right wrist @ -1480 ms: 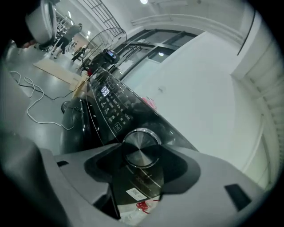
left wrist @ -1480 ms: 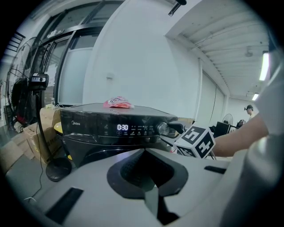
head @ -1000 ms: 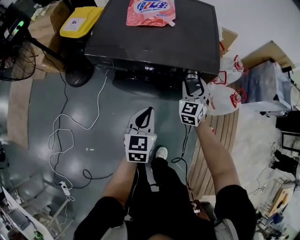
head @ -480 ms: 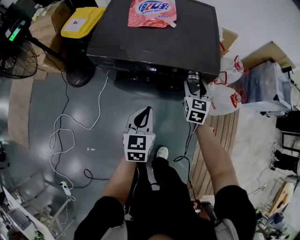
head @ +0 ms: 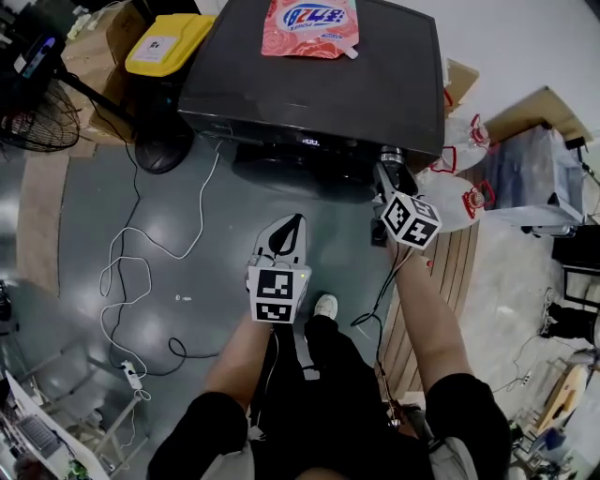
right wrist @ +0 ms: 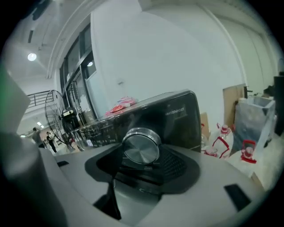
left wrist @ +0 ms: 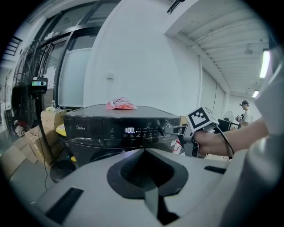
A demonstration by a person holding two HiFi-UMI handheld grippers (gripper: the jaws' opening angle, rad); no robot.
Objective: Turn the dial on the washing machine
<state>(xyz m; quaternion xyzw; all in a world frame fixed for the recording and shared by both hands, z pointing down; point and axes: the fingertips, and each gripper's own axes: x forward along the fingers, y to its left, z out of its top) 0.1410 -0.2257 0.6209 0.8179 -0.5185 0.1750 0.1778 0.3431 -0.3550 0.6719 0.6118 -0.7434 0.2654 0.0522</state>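
The black washing machine [head: 309, 84] stands ahead, its display [left wrist: 129, 130] lit. Its silver dial [head: 392, 153] sits at the right end of the front panel. My right gripper [head: 387, 171] reaches straight onto that dial, jaws closed around its rim; in the right gripper view the dial [right wrist: 141, 147] fills the space between the two pads. From the left gripper view I see the dial [left wrist: 167, 129] with the right gripper's tips [left wrist: 177, 130] on it. My left gripper [head: 293, 221] hangs in the air before the machine's door, shut and holding nothing.
A pink detergent pouch [head: 310, 26] lies on the machine's top. A yellow-lidded box [head: 169, 42] and a floor fan [head: 37, 117] stand left. White cable [head: 141, 272] snakes over the floor. Red-handled plastic jugs [head: 459, 187] crowd the right side by wooden boards [head: 441, 272].
The right gripper has rolled clockwise on the dial, its marker cube tilting and shifting slightly right. The left gripper has stayed put.
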